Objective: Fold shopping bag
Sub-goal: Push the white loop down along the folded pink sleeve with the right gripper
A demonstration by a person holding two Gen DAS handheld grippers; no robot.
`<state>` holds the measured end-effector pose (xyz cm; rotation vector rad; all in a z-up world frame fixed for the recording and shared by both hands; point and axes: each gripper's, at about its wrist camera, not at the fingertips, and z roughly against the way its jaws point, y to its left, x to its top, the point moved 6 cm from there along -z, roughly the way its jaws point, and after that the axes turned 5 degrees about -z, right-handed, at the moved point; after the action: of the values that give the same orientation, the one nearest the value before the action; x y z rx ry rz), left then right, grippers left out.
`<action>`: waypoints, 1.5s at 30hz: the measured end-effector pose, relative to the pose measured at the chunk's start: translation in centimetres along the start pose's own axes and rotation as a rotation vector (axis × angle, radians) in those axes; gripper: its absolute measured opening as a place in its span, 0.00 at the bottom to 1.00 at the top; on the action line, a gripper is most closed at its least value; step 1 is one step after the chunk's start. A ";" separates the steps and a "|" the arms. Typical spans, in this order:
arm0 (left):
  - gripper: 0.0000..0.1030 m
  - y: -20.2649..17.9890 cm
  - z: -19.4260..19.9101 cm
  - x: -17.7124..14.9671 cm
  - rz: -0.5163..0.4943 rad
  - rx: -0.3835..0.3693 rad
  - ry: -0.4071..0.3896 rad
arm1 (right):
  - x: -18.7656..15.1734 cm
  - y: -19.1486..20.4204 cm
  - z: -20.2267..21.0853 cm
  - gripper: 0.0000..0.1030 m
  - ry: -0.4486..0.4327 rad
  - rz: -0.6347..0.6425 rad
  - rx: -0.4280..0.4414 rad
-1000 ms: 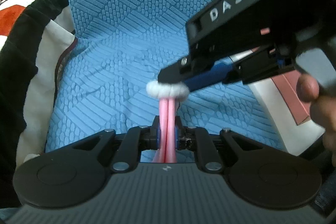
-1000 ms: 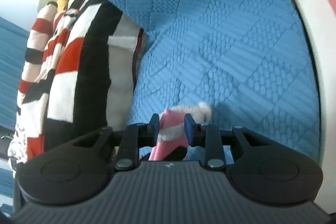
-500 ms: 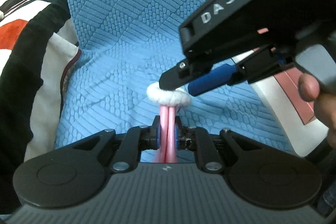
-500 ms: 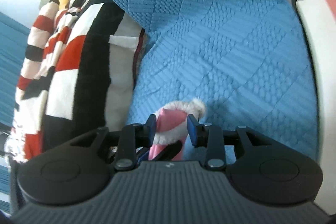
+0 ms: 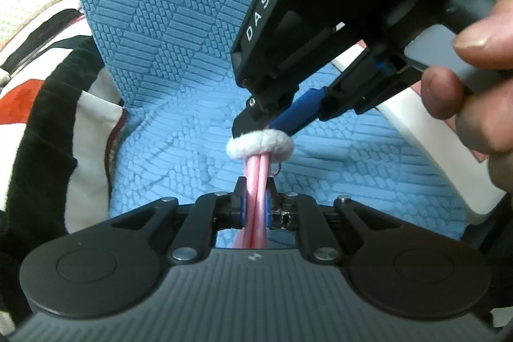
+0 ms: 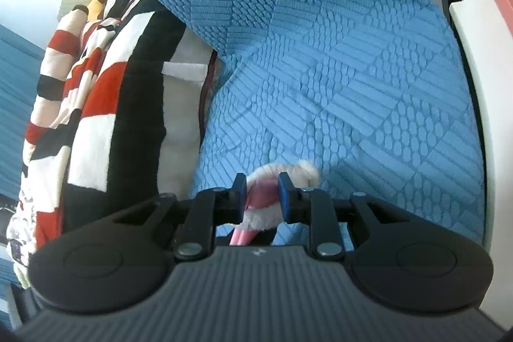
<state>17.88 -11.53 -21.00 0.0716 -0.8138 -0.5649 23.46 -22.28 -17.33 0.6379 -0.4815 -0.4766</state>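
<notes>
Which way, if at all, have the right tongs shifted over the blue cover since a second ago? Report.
No. The blue cover sits unchanged behind the right tongs; their jaws just closed further on the fluffy pink bag.

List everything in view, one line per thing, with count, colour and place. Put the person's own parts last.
pink straps: two, pink, side by side between the left gripper's pads.
fluffy ring: one, white, around the straps' upper end.
textured cover: one, blue, spread behind and beneath everything.
striped blanket: one, red, white and black, heaped at left.
white furniture edge: one, white, along the right.
left gripper: one, black with blue pads, shut on the straps.
right gripper: one, black with blue pads, jaws just closing, fluffy ring between them.
hand: one, on the right gripper's handle.
</notes>
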 end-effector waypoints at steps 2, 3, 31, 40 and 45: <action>0.12 0.2 -0.1 0.1 -0.005 0.018 -0.002 | -0.4 0.1 -0.2 0.25 0.019 -0.018 0.022; 0.11 0.3 -0.1 0.1 -0.006 0.024 -0.002 | -0.5 0.1 -0.3 0.25 0.028 -0.028 0.031; 0.09 -1.5 1.4 0.8 -0.194 0.151 -0.100 | 1.5 -0.5 -1.1 0.26 0.050 -0.060 0.063; 0.08 -2.3 1.7 0.6 -0.238 0.136 -0.112 | 1.7 -1.3 -2.0 0.26 0.105 -0.060 0.060; 0.08 -2.7 1.8 0.6 -0.269 0.131 -0.121 | 2.1 -2.1 -2.4 0.26 0.124 -0.093 0.076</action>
<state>15.68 -13.84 -20.10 0.2725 -0.9667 -0.7743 25.91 -23.86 -19.79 0.7612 -0.3553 -0.5053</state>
